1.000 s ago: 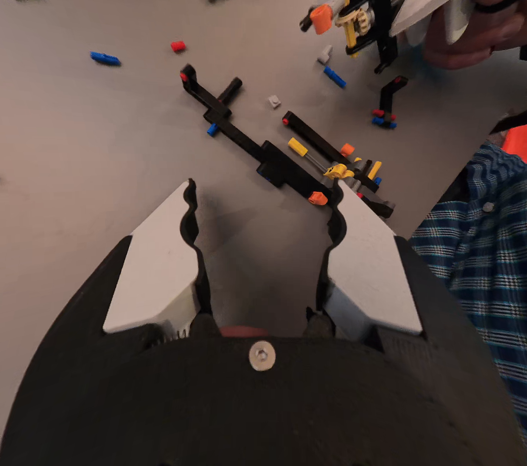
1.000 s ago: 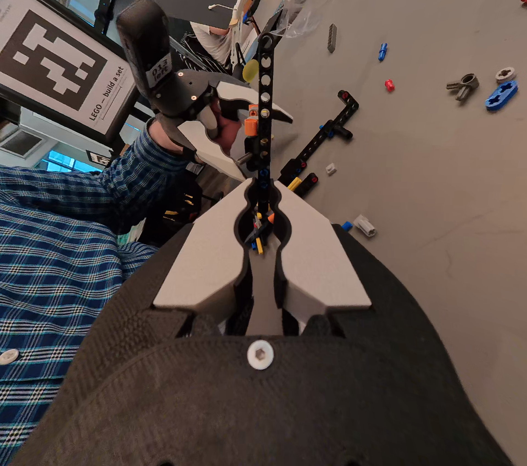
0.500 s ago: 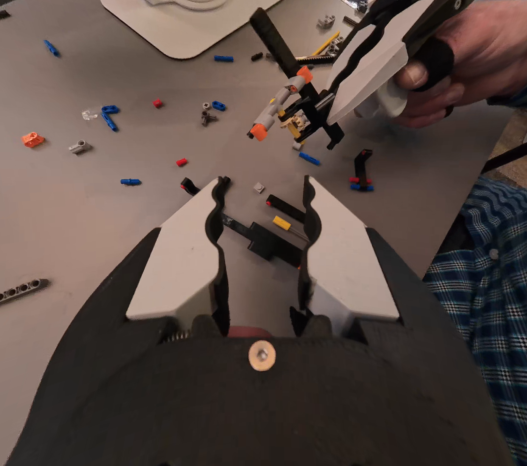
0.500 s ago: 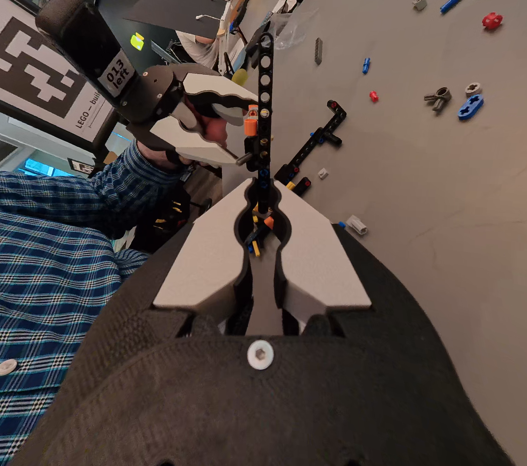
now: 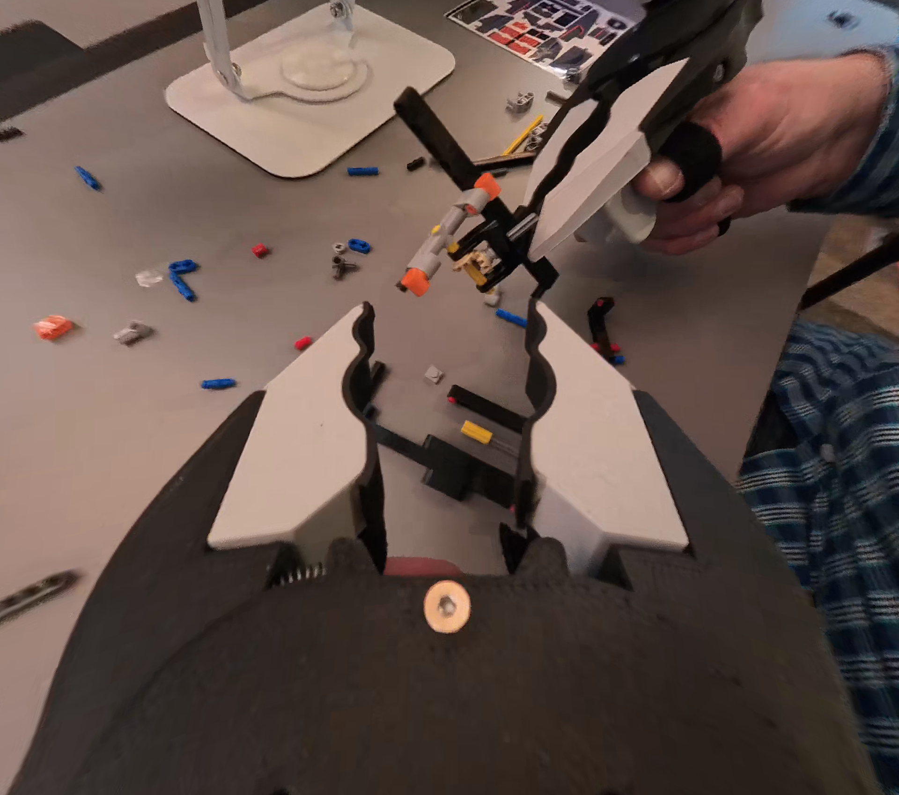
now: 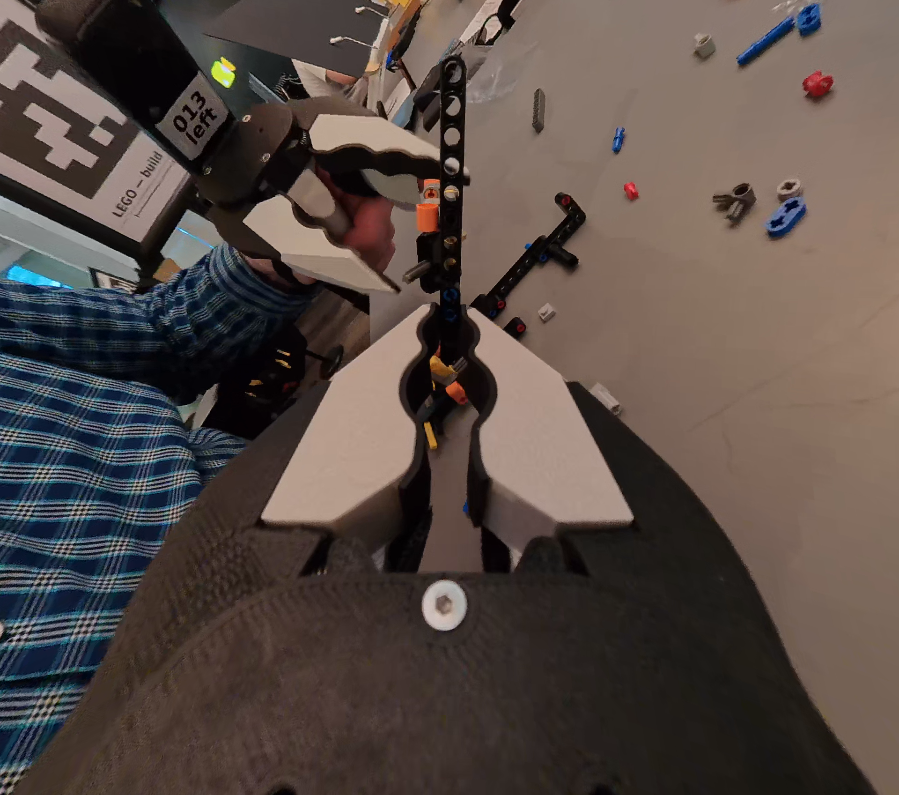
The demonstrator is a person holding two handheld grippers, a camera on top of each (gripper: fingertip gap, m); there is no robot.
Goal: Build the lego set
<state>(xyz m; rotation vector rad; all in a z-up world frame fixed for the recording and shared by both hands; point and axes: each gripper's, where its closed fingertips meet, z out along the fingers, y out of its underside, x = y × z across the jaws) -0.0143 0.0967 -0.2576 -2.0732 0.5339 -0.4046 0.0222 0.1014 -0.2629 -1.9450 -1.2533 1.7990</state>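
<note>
The right gripper (image 6: 448, 314) is clamped on a black perforated plastic beam assembly with orange and yellow parts (image 6: 450, 168), held above the grey counter (image 6: 681, 382). The left gripper (image 5: 450, 309), jaws apart and empty, hovers over a second black beam assembly (image 5: 457, 460) lying on the counter among scattered small blue and red pieces.

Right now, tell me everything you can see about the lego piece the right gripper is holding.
The lego assembly is a long black holed plastic beam carrying a grey cylinder with orange ends, yellow and tan parts and a short black frame. The right gripper is shut on its lower end, holding it tilted in the air above the grey table, touching nothing else.
</note>
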